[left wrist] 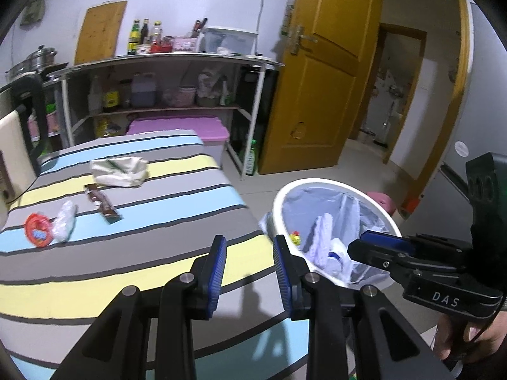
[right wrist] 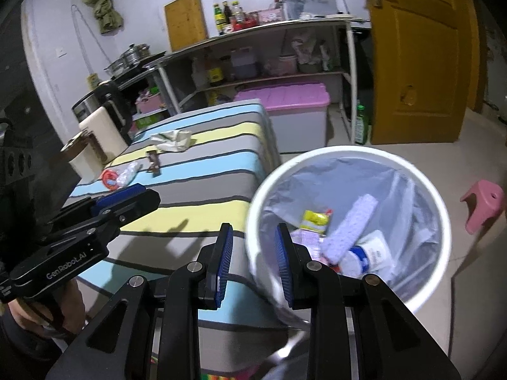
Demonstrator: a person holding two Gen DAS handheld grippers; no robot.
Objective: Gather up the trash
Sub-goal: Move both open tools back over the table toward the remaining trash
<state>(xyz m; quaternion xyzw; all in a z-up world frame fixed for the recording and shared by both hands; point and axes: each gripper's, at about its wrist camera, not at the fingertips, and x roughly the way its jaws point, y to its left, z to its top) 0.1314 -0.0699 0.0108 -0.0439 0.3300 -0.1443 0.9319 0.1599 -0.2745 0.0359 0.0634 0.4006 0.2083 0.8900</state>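
Both jaws gape with nothing held: right hand-held gripper (right wrist: 253,253) hangs at the lined trash bin (left wrist: 332,186) rim, left hand-held gripper (left wrist: 248,267) over the striped bench (left wrist: 142,269). Four scraps wait far across it — red wrapper (left wrist: 38,230), clear plastic wad (left wrist: 65,221), brown bar wrapper (left wrist: 103,204), crumpled white bag (left wrist: 120,171). Best to reach left, dropping low on the red wrapper to pinch its raised edge.
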